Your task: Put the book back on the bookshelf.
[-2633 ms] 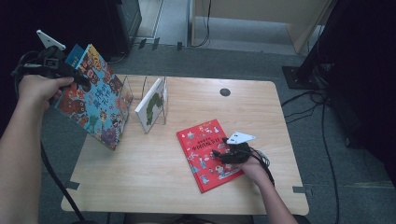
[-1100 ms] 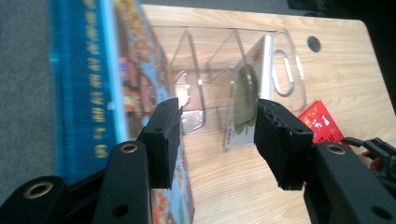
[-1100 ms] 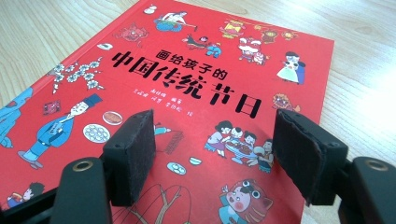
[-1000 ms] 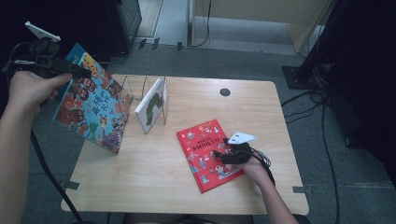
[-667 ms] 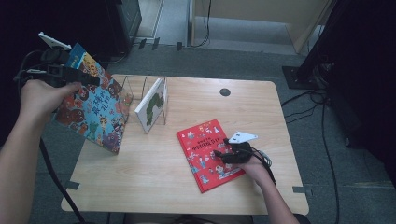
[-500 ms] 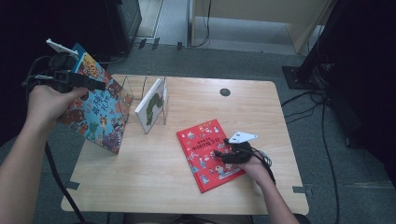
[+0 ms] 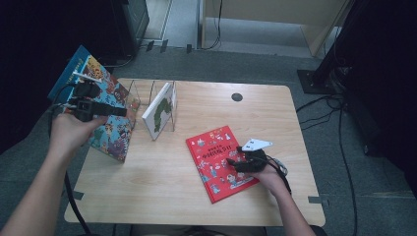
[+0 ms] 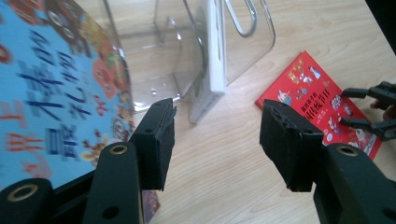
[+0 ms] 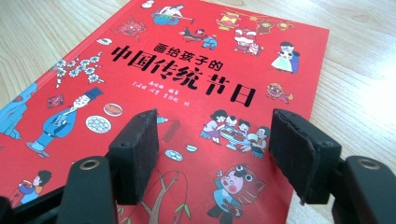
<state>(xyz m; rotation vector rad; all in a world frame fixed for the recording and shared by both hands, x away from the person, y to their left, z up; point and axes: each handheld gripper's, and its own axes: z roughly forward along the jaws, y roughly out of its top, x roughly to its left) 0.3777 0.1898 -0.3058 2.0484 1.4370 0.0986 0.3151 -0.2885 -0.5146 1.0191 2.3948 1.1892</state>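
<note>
Room: high view shows a grey carpeted floor (image 7: pixel 255 64) across the upper frame, dark equipment at upper left and right edges, cables trailing at right.
Table: light wooden table (image 7: pixel 167 191) filling the centre of the high view; a small dark round cap (image 7: pixel 237 97) sits near its far edge, upper centre.
Blue picture book: large blue picture book (image 7: pixel 105 115) stands tilted at the table's left edge in the high view; in the left gripper view its cover (image 8: pixel 51 88) fills the left side, blurred, just beside the left jaw.
Red book: red book (image 7: pixel 221 162) lies flat, lower centre-right in the high view; the right gripper view alone makes its cover (image 9: pixel 187 84) legible, with black printed characters and cartoon figures.
Clear rack: clear rack (image 7: pixel 147 93), upper left of the table; the left gripper view shows its transparent dividers (image 8: pixel 163 51) at top centre.
White book: white book (image 7: pixel 160 110) stands upright in the rack; its spine (image 8: pixel 215 51) appears at top centre in the left gripper view.
Left gripper: left gripper (image 8: pixel 215 140), held at the blue book's near face; jaws apart, recently widening, bare table between them.
Right gripper: right gripper (image 9: pixel 212 149), resting over the red book's lower right corner; jaws apart, recently narrowing slightly, pads not pinching the cover.
</note>
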